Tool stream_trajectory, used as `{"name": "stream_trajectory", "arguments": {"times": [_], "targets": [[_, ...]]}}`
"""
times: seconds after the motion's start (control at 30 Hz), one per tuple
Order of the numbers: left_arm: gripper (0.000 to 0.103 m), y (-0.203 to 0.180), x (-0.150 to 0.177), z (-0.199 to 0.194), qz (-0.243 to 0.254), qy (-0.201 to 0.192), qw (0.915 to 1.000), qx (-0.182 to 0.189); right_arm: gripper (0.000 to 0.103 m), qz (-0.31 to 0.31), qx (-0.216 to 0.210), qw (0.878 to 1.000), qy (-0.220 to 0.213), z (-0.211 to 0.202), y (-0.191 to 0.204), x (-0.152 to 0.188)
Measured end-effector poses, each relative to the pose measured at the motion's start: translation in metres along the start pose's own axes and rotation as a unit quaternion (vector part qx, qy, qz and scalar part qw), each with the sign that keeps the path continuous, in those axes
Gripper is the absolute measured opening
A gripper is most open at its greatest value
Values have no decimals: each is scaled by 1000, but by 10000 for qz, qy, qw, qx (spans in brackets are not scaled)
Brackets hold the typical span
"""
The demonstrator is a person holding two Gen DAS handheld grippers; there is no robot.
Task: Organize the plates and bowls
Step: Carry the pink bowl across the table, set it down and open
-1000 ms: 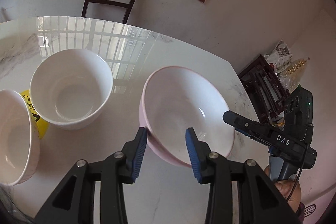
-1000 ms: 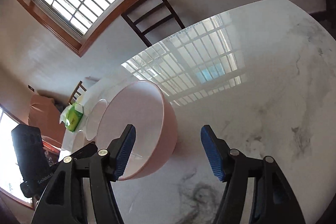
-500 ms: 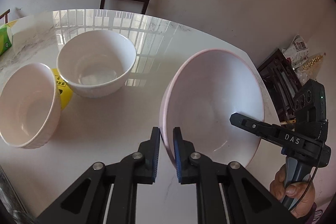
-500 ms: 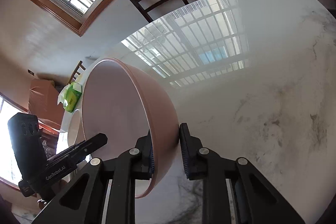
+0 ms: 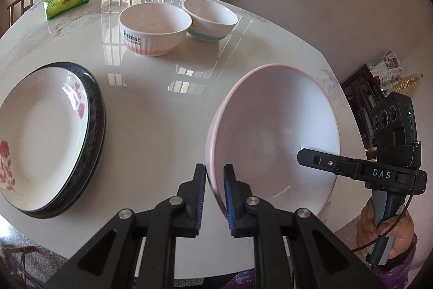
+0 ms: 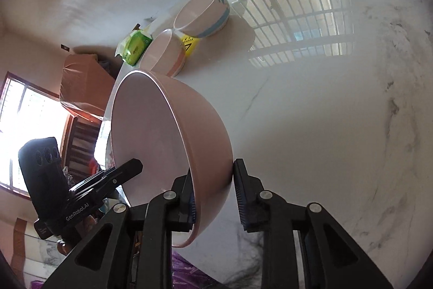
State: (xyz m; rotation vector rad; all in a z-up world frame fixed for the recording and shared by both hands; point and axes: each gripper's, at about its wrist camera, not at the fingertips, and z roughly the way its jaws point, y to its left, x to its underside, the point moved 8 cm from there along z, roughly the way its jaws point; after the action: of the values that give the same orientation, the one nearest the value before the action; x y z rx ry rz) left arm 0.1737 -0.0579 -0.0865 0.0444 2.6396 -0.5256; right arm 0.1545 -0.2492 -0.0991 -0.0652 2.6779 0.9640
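Two grippers, lettered "DAS" on the right gripper (image 5: 305, 159) and "GenRobot.AI" on the left gripper (image 6: 135, 167), are clamped on the pink bowl (image 5: 273, 137), the right jaws opening.

Left wrist view: close behind its jaws, angled down across the glossy white marble tabletop (image 5: 162, 104) | Right wrist view: equally near, tilted, facing down over the tabletop | Shared: large pale pink round bowl (image 5: 273, 137), two small white bowls (image 6: 201, 11)
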Motion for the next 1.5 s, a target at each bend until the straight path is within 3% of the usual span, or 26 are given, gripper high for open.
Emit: {"name": "stream_trajectory", "arguments": {"times": [0.2,0.53,0.63,0.77,0.87,1.0,1.1,1.23,1.33,1.5], "targets": [[14,18,25,-13,-59,117,9999,-78,25,-210,189,9990,344,15,25,34],[14,22,26,-20,-55,110,9998,-136,25,-68,198,9987,470,24,29,41],[18,23,24,-21,15,-53,9997,-243,26,-48,160,9988,453,25,28,39],[45,21,23,-22,128,-331,9987,-376,32,-37,125,9996,249,22,27,33],[45,23,22,-23,162,-421,9983,-378,35,-64,84,9999,124,22,28,31],[45,27,26,-33,132,-609,9976,-290,35,-230,77,9993,-268,12,32,29],[45,29,27,-50,220,-936,9947,-354,41,-484,129,9938,-996,-11,33,23],[45,35,30,-76,374,-1450,9865,-665,46,-987,934,9627,-2340,-45,17,13],[45,39,36,-89,407,-1674,9821,-762,51,-958,1286,9528,-2578,-43,-7,4],[45,48,47,-103,335,-1868,9794,-687,51,-460,1210,9567,-2609,-25,-44,-3]]}}
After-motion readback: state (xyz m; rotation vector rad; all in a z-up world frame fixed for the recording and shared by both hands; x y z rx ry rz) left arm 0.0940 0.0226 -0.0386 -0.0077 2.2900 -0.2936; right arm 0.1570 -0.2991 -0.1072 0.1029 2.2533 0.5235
